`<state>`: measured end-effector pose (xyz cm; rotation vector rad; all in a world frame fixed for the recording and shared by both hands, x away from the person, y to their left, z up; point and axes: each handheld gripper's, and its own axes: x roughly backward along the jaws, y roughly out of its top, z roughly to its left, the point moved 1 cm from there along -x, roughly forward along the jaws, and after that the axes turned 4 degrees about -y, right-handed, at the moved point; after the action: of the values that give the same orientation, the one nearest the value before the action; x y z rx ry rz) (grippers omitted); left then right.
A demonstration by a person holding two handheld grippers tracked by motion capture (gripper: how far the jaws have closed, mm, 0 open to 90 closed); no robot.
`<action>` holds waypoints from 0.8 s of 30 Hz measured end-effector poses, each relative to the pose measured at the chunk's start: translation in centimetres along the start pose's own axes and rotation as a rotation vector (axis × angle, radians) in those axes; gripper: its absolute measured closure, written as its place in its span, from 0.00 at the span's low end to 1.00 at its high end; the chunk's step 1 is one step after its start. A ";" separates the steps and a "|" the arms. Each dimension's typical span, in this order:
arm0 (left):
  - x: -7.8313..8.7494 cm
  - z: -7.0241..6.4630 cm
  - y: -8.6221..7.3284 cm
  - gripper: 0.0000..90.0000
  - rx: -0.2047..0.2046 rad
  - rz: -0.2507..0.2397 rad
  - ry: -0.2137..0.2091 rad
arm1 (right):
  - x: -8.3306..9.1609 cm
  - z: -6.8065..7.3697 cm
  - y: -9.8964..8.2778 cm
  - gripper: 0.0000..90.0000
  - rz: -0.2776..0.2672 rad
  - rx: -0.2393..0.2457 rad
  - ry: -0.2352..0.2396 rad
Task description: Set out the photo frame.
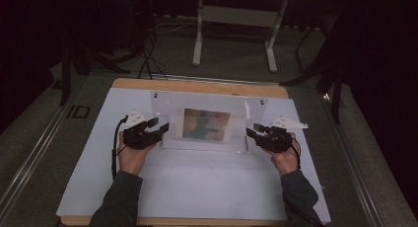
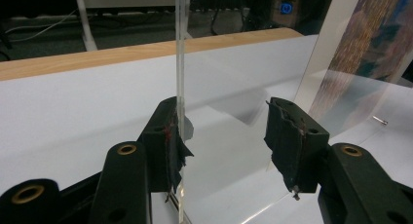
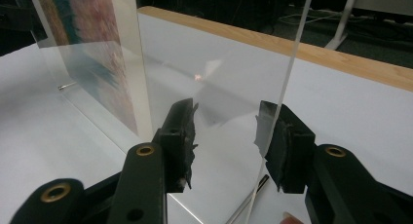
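A bench [image 1: 98,153] with a white top and a wooden edge is seen from above in a dark room. A person's two forearms in dark sleeves come in from the near side, each hand holding a black gripper.

On the left, the left gripper [image 1: 161,129] is at the left edge of a clear plastic picture frame [image 1: 207,111] that stands upright on the bench, toward the far side. In the left gripper view, the frame's clear panel [image 2: 181,48] rises edge-on between the two black jaws. The jaws stand apart. The panel lies right against the pad of the left-hand jaw, while the other jaw is well clear of it, so the frame is between the jaws but not clamped.

In the middle, the frame holds a picture [image 1: 206,124] in blurred brown, orange and blue tones. Clear margins of plastic stretch out on both sides of the picture. Small metal screws [image 1: 155,95] sit at the frame's upper corners.

On the right, the right gripper [image 1: 251,131] is at the frame's right edge. In the right gripper view, the clear panel [image 3: 292,53] passes edge-on between its jaws too, and the picture [image 3: 83,34] shows farther off through the plastic. These jaws are also apart. The panel's edge runs just beside the pad of the right-hand jaw; whether it touches cannot be told. The other jaw is well clear of it.

Beyond the bench, the legs of a white stand [image 1: 198,39] and some dark cables [image 1: 148,54] rest on a grey floor.
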<state>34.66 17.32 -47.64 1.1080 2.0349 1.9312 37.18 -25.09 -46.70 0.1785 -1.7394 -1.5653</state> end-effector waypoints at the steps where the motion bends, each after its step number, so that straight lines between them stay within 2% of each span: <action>1: 0.0 -0.1 0.0 0.54 0.002 0.003 0.003 | 0.0 0.0 0.0 0.63 0.000 0.000 0.001; 16: 0.0 0.3 0.0 0.54 0.009 -0.005 -0.011 | -0.1 -0.1 -0.1 0.63 -0.002 0.000 0.005; 19: 0.2 0.3 0.0 0.53 0.010 -0.003 0.002 | 0.0 -0.1 -0.1 0.58 0.010 0.024 0.009; 24: 0.9 0.8 0.1 0.49 0.018 -0.017 -0.004 | 0.2 -0.4 -0.1 0.55 0.012 0.029 0.002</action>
<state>34.51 18.47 -47.39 1.0946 2.0569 1.9046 37.24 -25.57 -46.70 0.1843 -1.7595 -1.5313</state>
